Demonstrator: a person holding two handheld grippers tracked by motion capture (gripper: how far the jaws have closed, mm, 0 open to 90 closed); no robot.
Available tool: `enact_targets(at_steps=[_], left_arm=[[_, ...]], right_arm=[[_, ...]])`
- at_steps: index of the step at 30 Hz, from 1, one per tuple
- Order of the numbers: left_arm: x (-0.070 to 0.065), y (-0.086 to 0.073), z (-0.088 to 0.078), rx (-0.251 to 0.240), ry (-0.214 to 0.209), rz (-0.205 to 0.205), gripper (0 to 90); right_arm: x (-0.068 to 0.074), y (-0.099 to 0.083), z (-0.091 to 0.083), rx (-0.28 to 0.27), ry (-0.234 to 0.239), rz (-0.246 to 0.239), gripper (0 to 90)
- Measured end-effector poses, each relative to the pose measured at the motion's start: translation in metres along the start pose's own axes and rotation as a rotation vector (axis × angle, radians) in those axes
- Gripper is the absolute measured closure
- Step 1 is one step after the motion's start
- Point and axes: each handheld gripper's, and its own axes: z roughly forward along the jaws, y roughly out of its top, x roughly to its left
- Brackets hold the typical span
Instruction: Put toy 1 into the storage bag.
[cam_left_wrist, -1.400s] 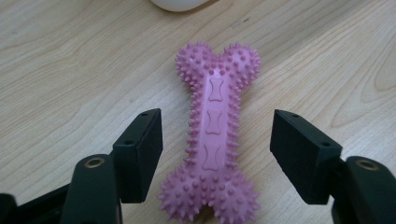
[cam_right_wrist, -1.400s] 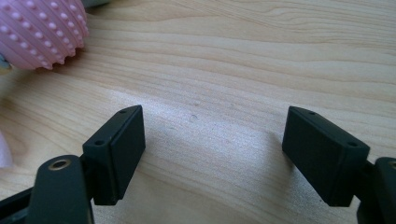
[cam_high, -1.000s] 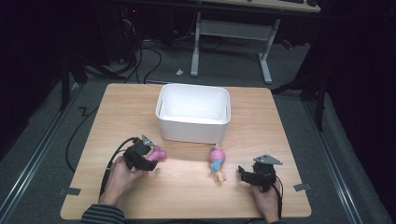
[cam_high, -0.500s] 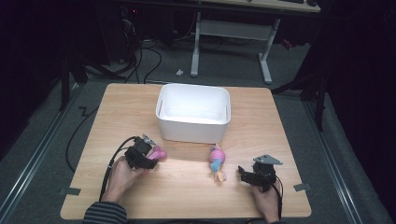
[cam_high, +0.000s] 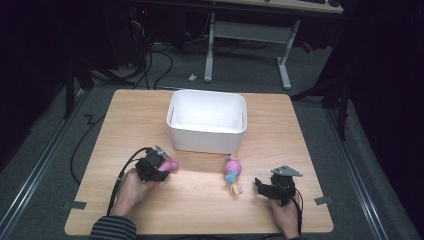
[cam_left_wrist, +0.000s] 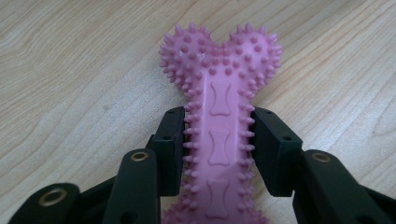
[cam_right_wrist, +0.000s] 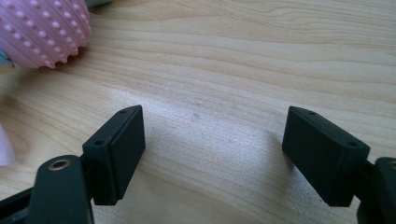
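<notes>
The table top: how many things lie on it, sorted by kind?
Toys: 2, a pink spiky bone toy and a pink, blue and yellow toy
Tubs: 1, the white tub
Hand-held grippers: 2, the left gripper and the right gripper
Total: 5

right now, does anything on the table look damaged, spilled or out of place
Nothing stands out. The left claw is shut squarely on the pink spiky bone toy, which lies flat on the table. The white bin sits upright, and the second toy lies whole in front of it.
</notes>
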Motion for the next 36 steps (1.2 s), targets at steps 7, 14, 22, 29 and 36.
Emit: enact_targets(at_steps=[7,14,22,29,36], left_arm=[[0.0,-0.002,-0.003,-0.012,-0.001,-0.004,57.9],[0.0,-0.005,-0.01,-0.04,-0.025,-0.039,58.0],[-0.002,-0.006,-0.025,-0.077,-0.034,-0.042,58.1],[-0.004,-0.006,-0.037,-0.11,-0.045,-0.056,58.2],[-0.005,-0.006,-0.05,-0.134,-0.07,-0.056,58.2]], right_arm=[[0.0,0.0,0.0,0.0,0.0,0.0,21.3],[0.0,0.0,0.0,0.0,0.001,0.001,21.3],[0.0,0.0,0.0,0.001,0.003,0.0,21.3],[0.0,0.0,0.0,0.001,0.004,0.002,21.2],[0.0,0.0,0.0,0.001,0.006,-0.002,21.3]])
